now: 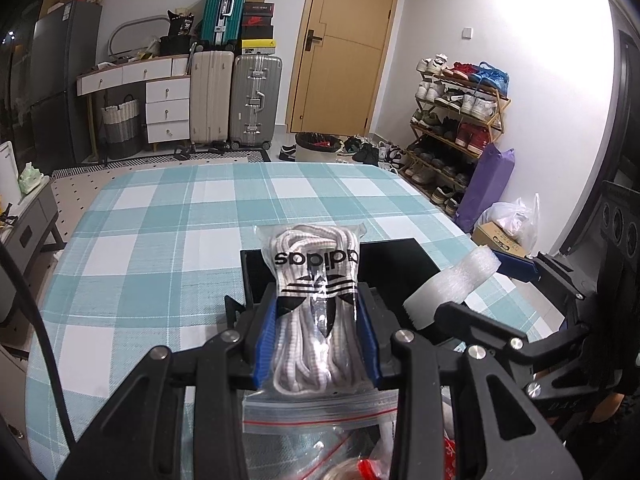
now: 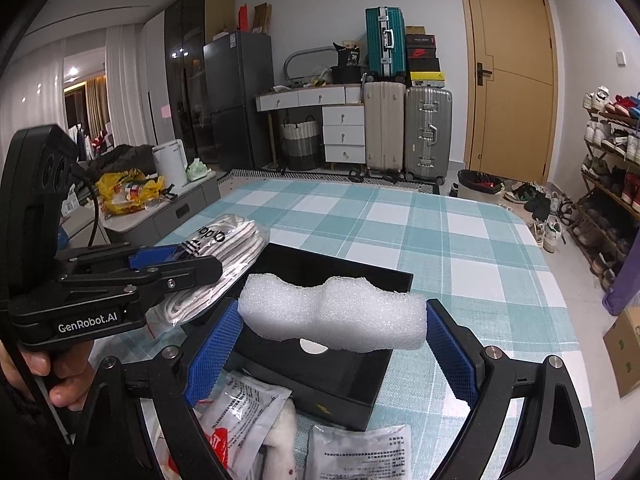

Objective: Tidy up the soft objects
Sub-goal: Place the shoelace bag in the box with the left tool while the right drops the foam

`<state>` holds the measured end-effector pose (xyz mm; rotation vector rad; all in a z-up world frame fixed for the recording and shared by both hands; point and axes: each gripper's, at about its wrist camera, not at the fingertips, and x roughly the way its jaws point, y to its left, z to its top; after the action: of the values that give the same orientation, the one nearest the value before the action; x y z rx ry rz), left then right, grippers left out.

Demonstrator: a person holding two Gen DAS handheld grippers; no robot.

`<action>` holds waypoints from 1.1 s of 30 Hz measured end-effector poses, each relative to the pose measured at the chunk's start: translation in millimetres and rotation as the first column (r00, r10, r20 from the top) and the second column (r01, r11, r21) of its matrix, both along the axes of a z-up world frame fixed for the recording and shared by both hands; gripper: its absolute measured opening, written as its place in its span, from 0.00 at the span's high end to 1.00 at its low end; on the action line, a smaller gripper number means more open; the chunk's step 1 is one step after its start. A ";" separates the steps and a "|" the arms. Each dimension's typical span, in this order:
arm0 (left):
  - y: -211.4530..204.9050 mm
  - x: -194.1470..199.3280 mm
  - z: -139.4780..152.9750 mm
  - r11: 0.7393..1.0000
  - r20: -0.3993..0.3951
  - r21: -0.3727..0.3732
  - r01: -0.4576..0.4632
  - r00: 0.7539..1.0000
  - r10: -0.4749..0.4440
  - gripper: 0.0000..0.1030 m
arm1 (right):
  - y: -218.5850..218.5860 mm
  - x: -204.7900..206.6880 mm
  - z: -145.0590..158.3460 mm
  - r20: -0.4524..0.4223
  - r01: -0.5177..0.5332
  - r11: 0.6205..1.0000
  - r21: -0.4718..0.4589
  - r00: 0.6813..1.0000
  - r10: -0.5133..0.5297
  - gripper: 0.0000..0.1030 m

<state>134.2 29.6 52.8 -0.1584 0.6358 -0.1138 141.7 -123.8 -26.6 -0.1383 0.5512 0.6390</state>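
My left gripper (image 1: 316,340) is shut on a clear adidas bag of white laces (image 1: 316,280) and holds it above the near edge of a black box (image 1: 400,268). The bag also shows in the right wrist view (image 2: 228,248), with the left gripper (image 2: 176,264) at the left. My right gripper (image 2: 334,336) is shut on a white foam piece (image 2: 332,316), held crosswise between its blue pads over the black box (image 2: 320,376). The foam piece also shows in the left wrist view (image 1: 452,284).
The checked teal tablecloth (image 2: 400,232) covers the table. Plastic packets (image 2: 360,452) and a zip bag (image 1: 312,420) lie at the near edge. Beyond the table stand suitcases (image 1: 232,100), a drawer unit (image 1: 166,108), a door (image 1: 344,48), a shoe rack (image 1: 456,120) and a bin (image 1: 316,148).
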 end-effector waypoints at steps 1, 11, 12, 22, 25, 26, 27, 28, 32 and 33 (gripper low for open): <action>-0.2 1.3 -0.5 1.000 0.000 0.001 0.000 1.000 0.000 0.66 | 1.5 1.2 -1.1 -0.001 -0.002 1.000 -0.005 1.000 0.002 0.11; -1.6 13.3 -6.2 1.000 -0.014 0.000 0.005 1.000 -0.005 0.66 | 12.6 9.4 -10.3 -0.006 -0.025 0.999 -0.047 1.000 0.025 0.11; -2.1 14.9 -7.3 1.000 -0.016 0.002 0.008 1.000 -0.008 0.66 | 13.9 9.8 -11.3 -0.005 -0.028 0.998 -0.054 1.000 0.028 0.11; -7.4 23.5 -17.1 1.000 -0.033 0.006 0.021 0.999 -0.021 0.66 | 19.3 13.3 -19.8 -0.010 -0.042 0.995 -0.094 0.999 0.042 0.11; -8.5 24.5 -19.1 1.000 -0.035 0.006 0.025 0.999 -0.025 0.66 | 20.6 14.7 -22.0 -0.013 -0.048 0.993 -0.104 0.999 0.047 0.10; -9.0 24.7 -19.2 1.000 -0.037 0.007 0.027 0.999 -0.026 0.66 | 21.0 13.5 -22.0 -0.001 -0.046 0.993 -0.112 0.999 0.046 0.09; -9.4 24.8 -19.2 1.000 -0.039 0.007 0.027 0.999 -0.027 0.65 | 20.8 11.3 -21.5 0.018 -0.037 0.992 -0.122 0.999 0.039 0.05; -10.0 24.3 -19.1 1.000 -0.040 0.009 0.030 0.999 -0.030 0.65 | 20.0 10.2 -20.8 0.030 -0.029 0.992 -0.126 0.999 0.033 0.03; -13.2 19.9 -16.1 0.999 -0.025 0.023 0.040 0.999 -0.039 0.54 | 9.9 6.2 -16.9 0.036 -0.011 0.995 -0.103 0.999 0.015 0.01; -13.8 18.0 -14.7 0.999 -0.020 0.021 0.044 0.999 -0.044 0.41 | 6.5 5.4 -16.2 0.035 -0.001 0.995 -0.100 0.999 0.004 0.01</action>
<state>152.2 15.9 38.1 -0.1246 0.6598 -0.1477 147.1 -117.3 -42.7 -0.2441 0.5494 0.6103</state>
